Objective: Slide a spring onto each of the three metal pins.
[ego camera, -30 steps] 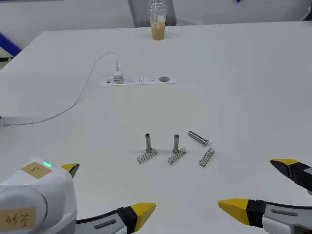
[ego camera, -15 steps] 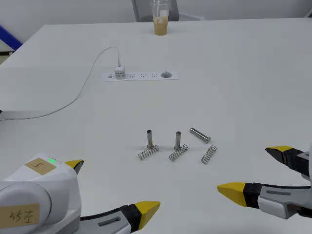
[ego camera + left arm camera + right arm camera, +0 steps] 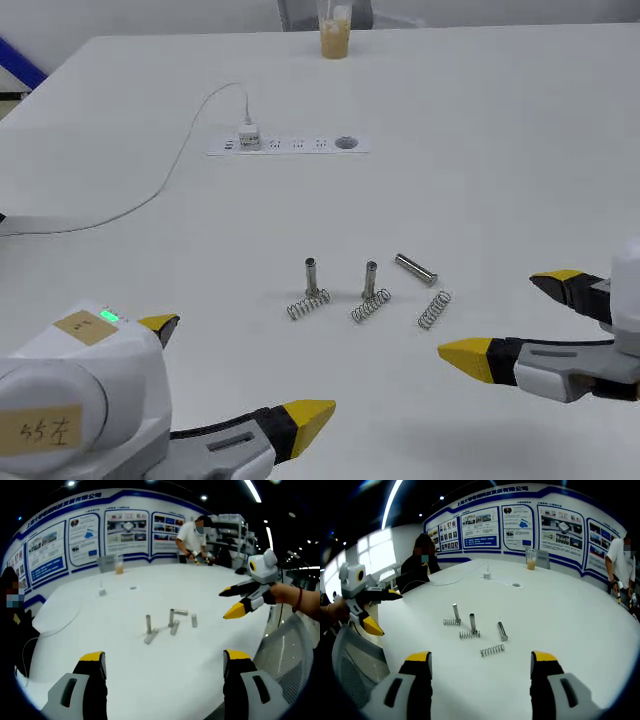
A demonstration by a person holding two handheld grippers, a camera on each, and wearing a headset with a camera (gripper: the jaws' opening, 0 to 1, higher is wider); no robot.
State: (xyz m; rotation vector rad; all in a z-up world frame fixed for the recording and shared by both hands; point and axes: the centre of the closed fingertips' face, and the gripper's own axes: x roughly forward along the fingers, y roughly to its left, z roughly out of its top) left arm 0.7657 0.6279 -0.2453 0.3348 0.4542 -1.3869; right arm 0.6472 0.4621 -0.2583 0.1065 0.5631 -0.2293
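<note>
White table [image 3: 500,150]; pins [image 3: 370,280], springs [image 3: 370,307] mid-surface; left gripper [image 3: 245,366], right gripper [image 3: 495,314] apart.

Three metal pins and three coil springs, all separate, no spring fitted.
The left pin [image 3: 311,277] and middle pin [image 3: 370,279] stand upright side by side; the right pin [image 3: 414,269] lies flat, slanting down to the right. Each spring lies loose on its side on the white table [image 3: 500,180]. The left spring [image 3: 307,304] is at the left pin's foot, the middle spring [image 3: 370,306] at the middle pin's foot, and the right spring [image 3: 434,309] just in front of the lying pin, apart from it.
</note>
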